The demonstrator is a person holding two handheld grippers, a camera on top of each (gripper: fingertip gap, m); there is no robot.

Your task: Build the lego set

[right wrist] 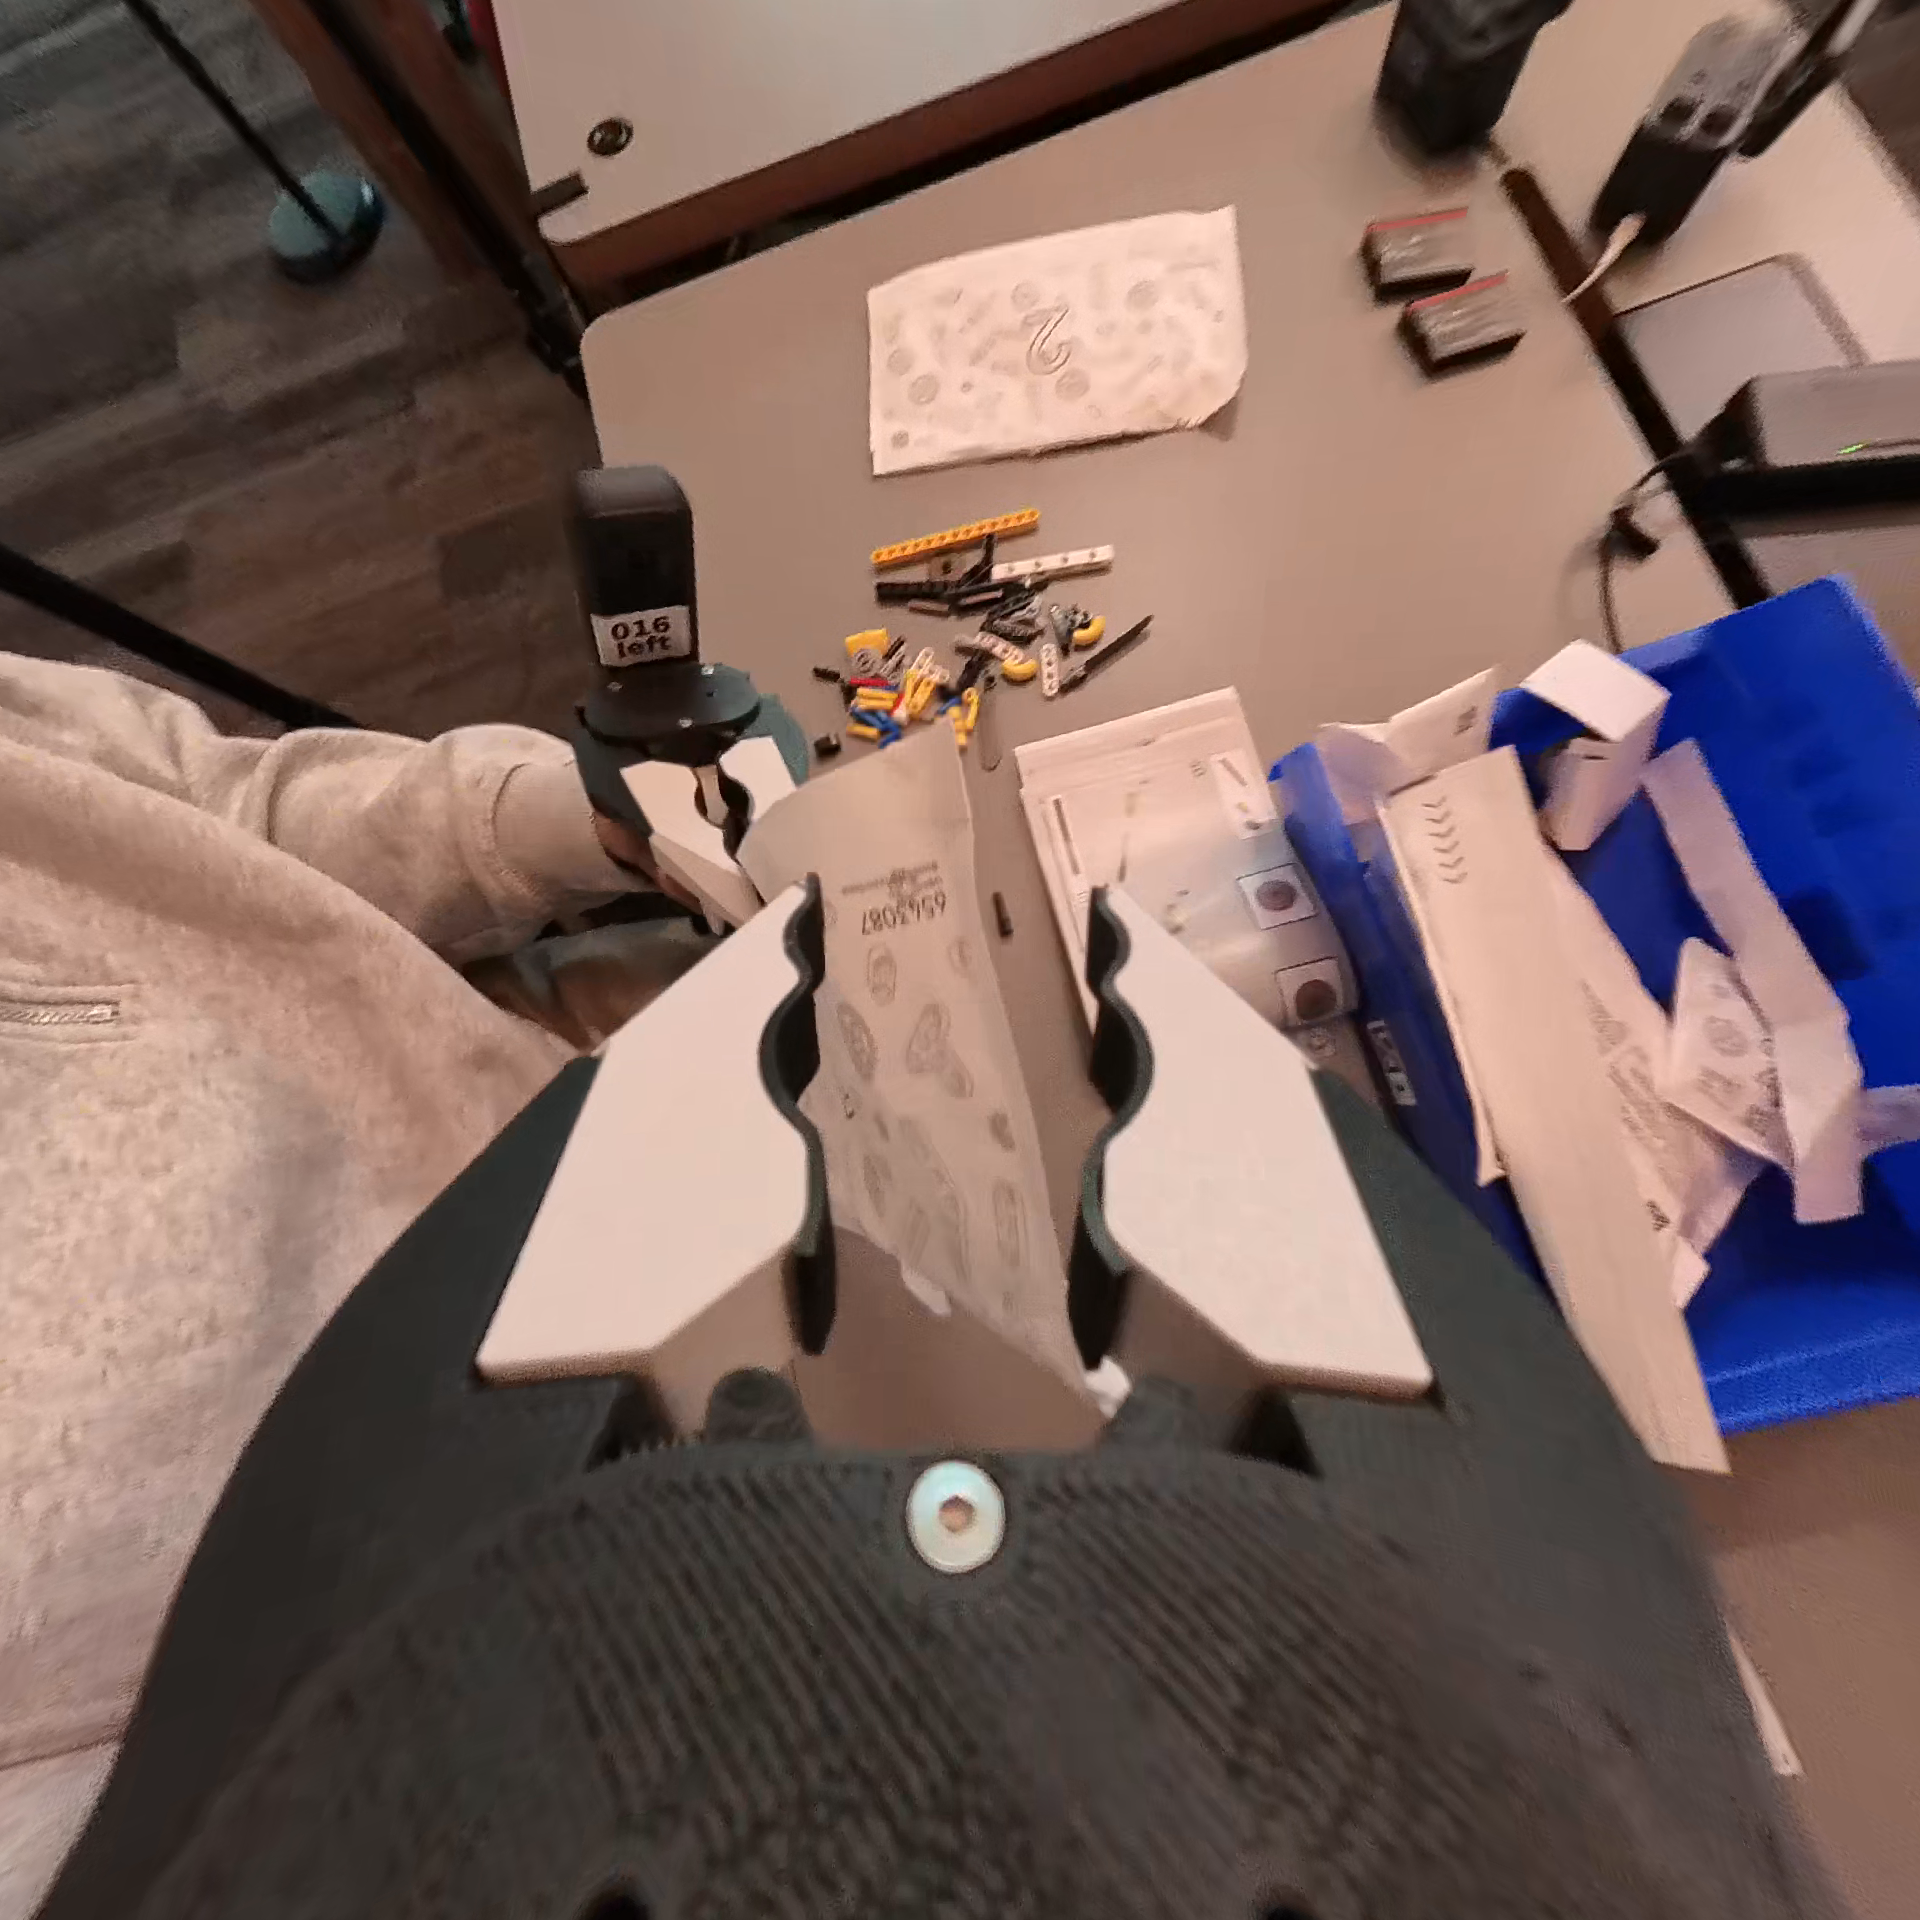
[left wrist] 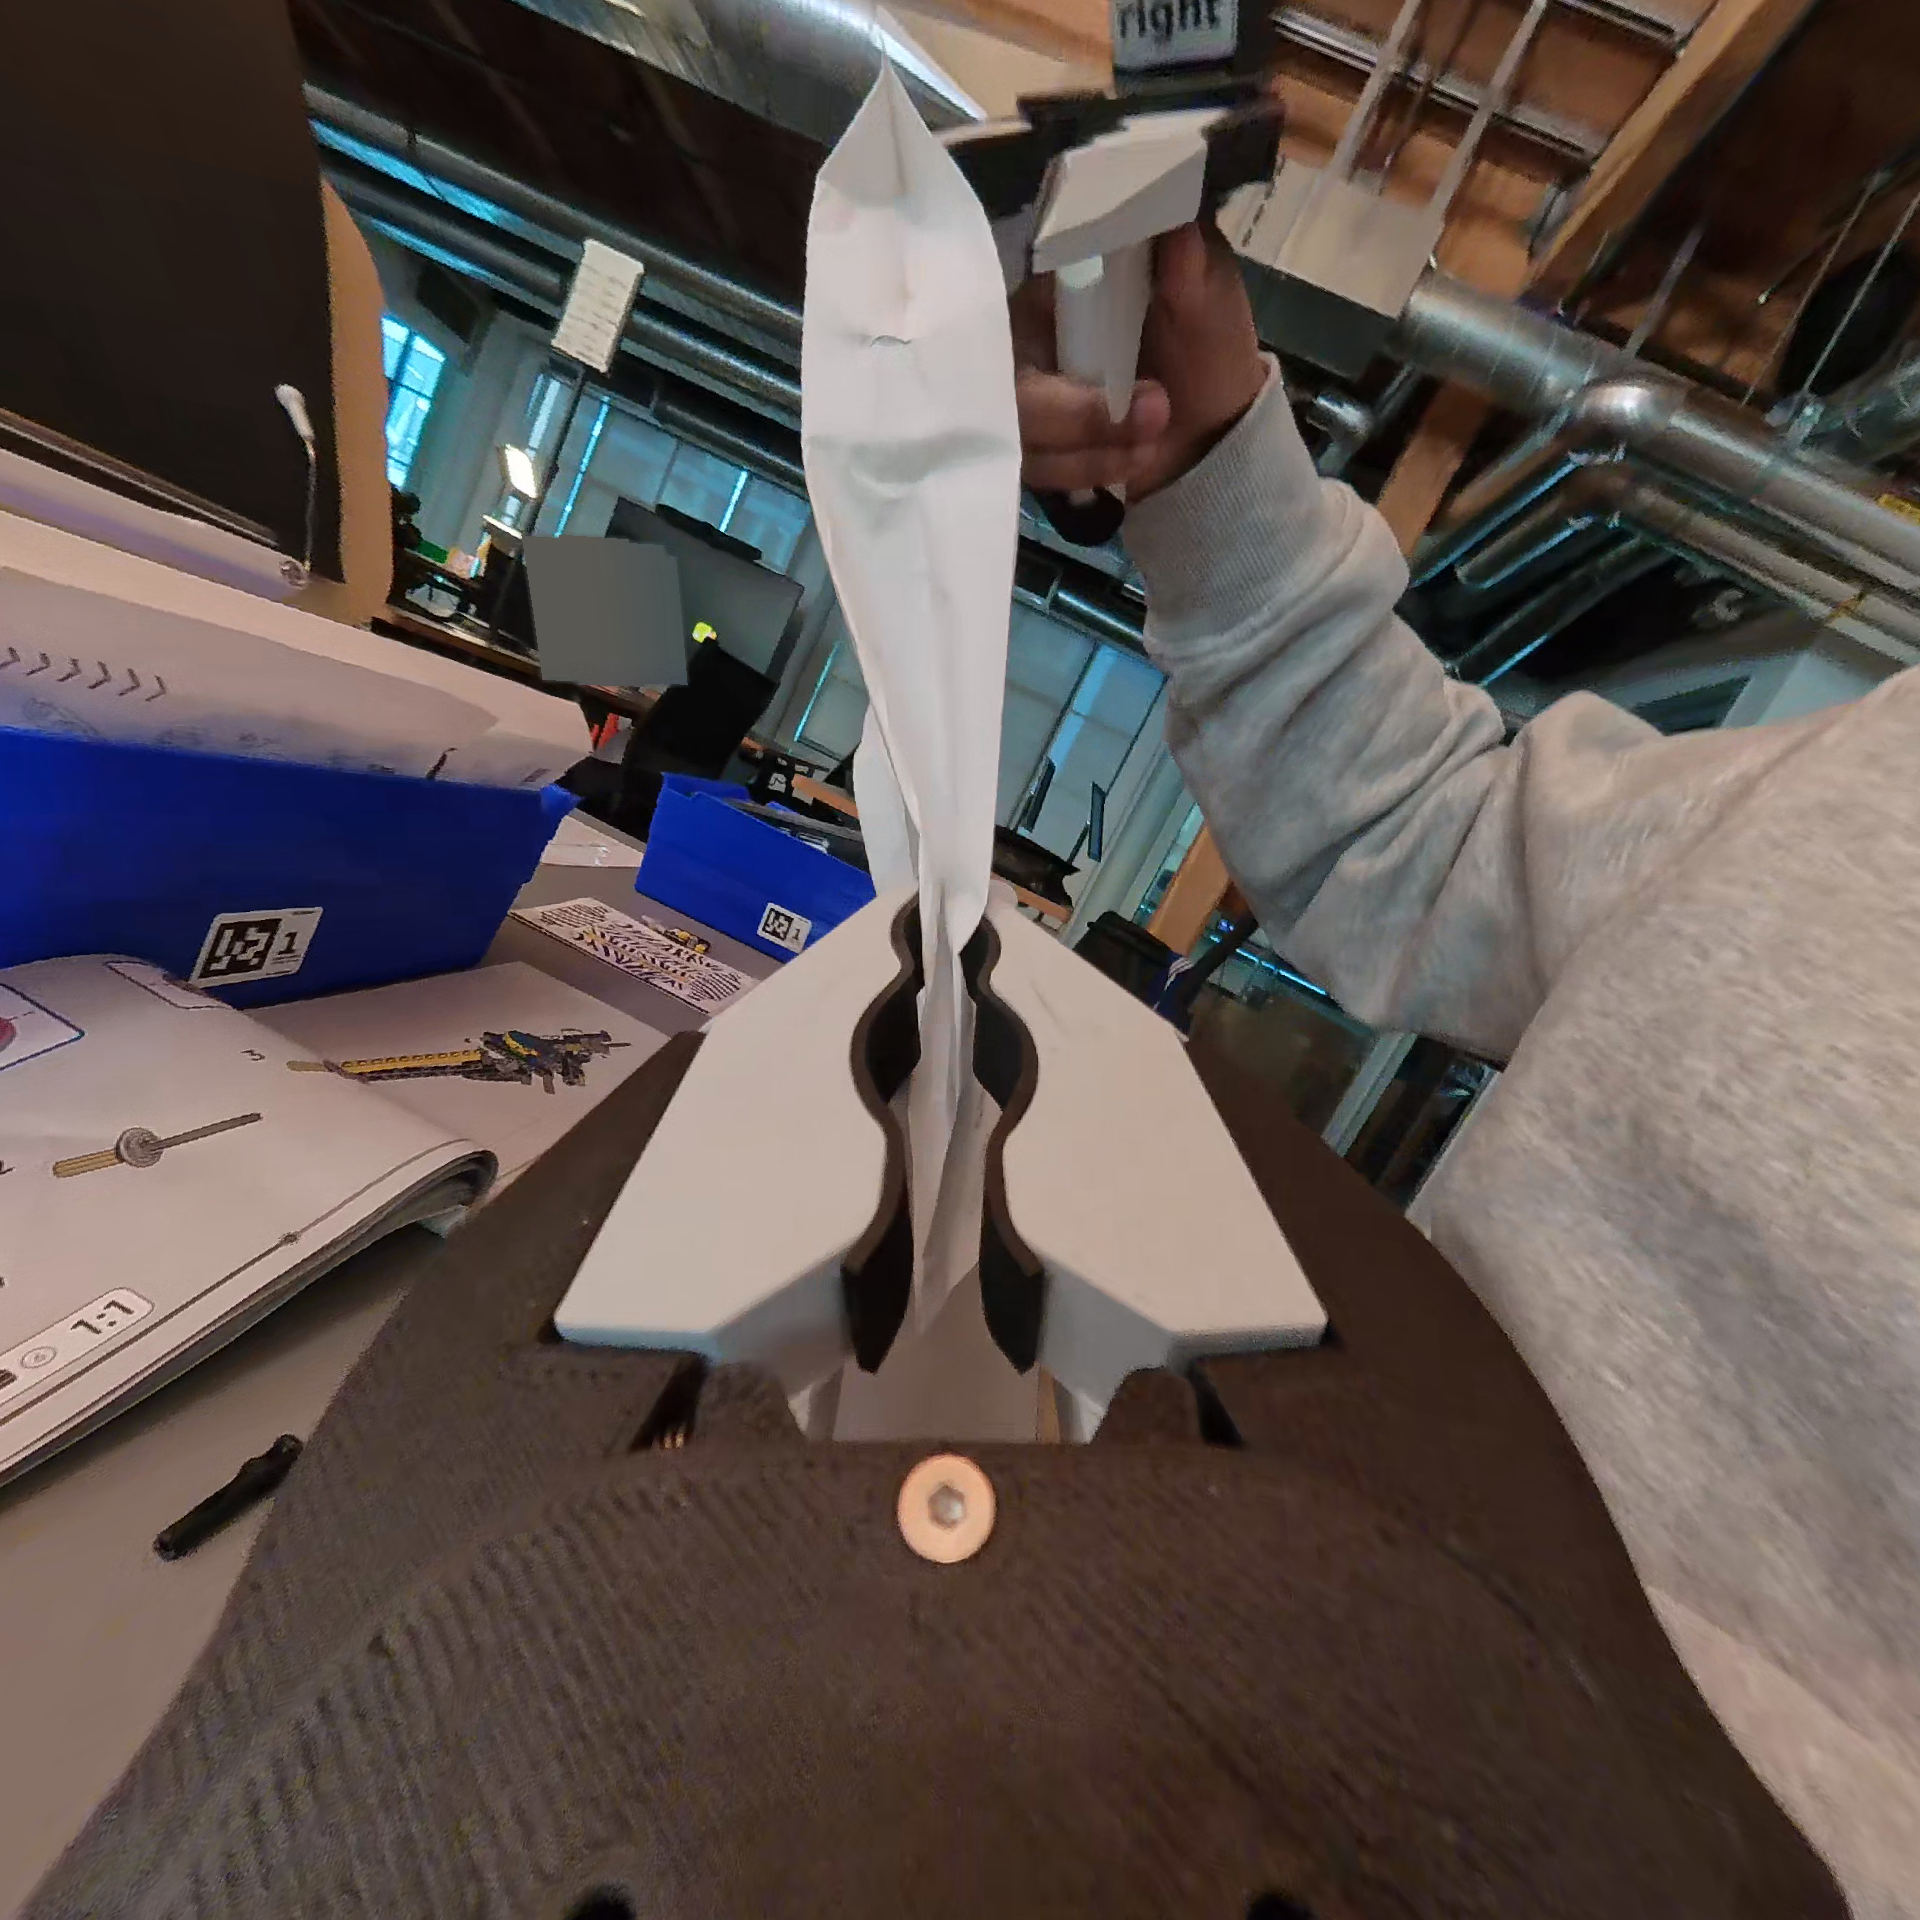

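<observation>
My left gripper (left wrist: pixel 945 935) is shut on the lower end of a white paper bag (left wrist: pixel 914 468), which rises twisted from between its pads. In the right wrist view the same printed bag (right wrist: pixel 914 1039) stands between the spread fingers of my right gripper (right wrist: pixel 954 904). It leans by the left finger with a clear gap to the right one, so the right gripper is open. My left gripper (right wrist: pixel 717 821) shows there pinching the bag's far corner. A pile of loose lego pieces (right wrist: pixel 956 655) lies on the grey table (right wrist: pixel 727 416) beyond.
An open instruction booklet (left wrist: pixel 208 1143) and a black pin (left wrist: pixel 229 1496) lie at left. Blue bins (left wrist: pixel 239 842) (left wrist: pixel 748 873) stand behind. In the right wrist view a blue bin (right wrist: pixel 1766 935) holds torn paper, and a flat paper bag (right wrist: pixel 1055 338) and black packs (right wrist: pixel 1434 281) lie farther off. Left tips to right tips: about 15 centimetres.
</observation>
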